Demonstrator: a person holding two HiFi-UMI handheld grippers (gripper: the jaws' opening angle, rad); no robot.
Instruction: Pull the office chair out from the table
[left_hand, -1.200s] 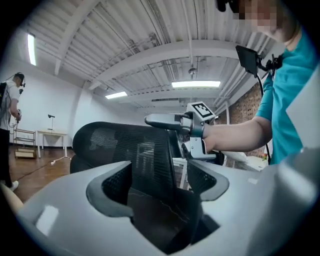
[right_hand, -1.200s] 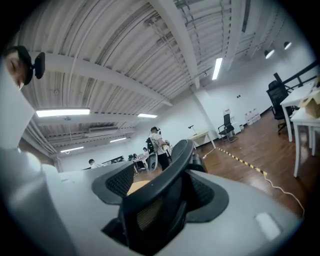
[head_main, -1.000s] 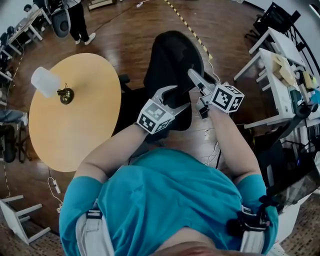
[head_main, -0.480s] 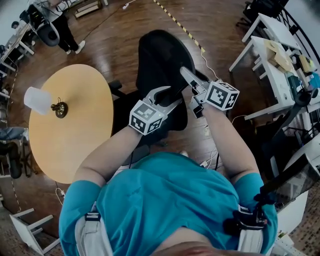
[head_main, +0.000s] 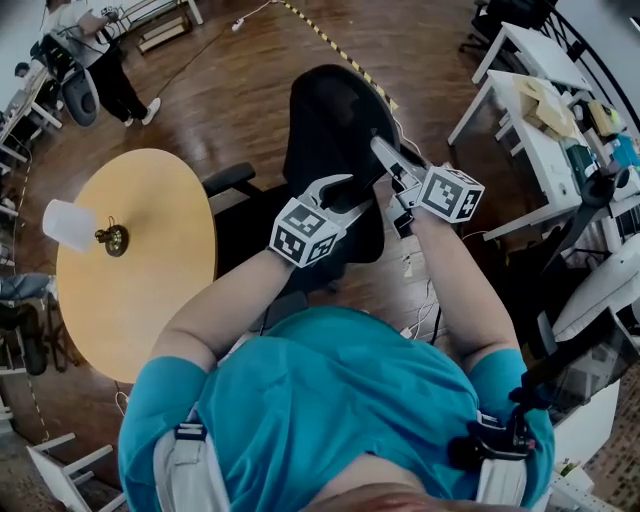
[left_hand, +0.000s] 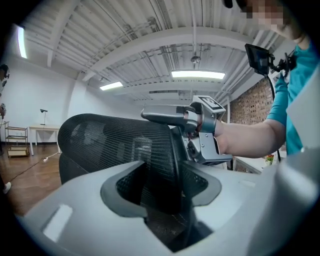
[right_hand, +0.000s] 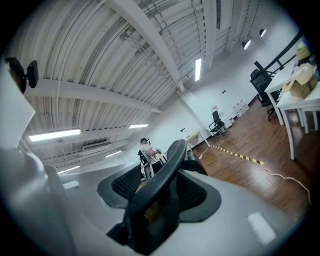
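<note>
The black mesh office chair (head_main: 335, 110) stands right of the round wooden table (head_main: 130, 260), its armrest (head_main: 228, 180) a little off the table's edge. Both grippers hold the top of its backrest. My left gripper (head_main: 352, 195) is clamped across the mesh edge, which fills the gap between its jaws (left_hand: 167, 175). My right gripper (head_main: 385, 170) sits just to the right on the same rim. Its jaws are closing, with the hard black backrest rim (right_hand: 165, 170) wedged between them (right_hand: 160, 200). The chair's seat and base are hidden under the backrest and my arms.
A white cup-like thing (head_main: 68, 225) and a small brass object (head_main: 110, 238) sit on the table. White desks (head_main: 530, 110) with clutter stand at right. Cables (head_main: 410, 265) lie on the wood floor by the chair. A person (head_main: 105, 70) stands far off.
Both grippers have closed down on the backrest top. The chair has come away from the table with them, and the gap between table edge and chair has widened.
</note>
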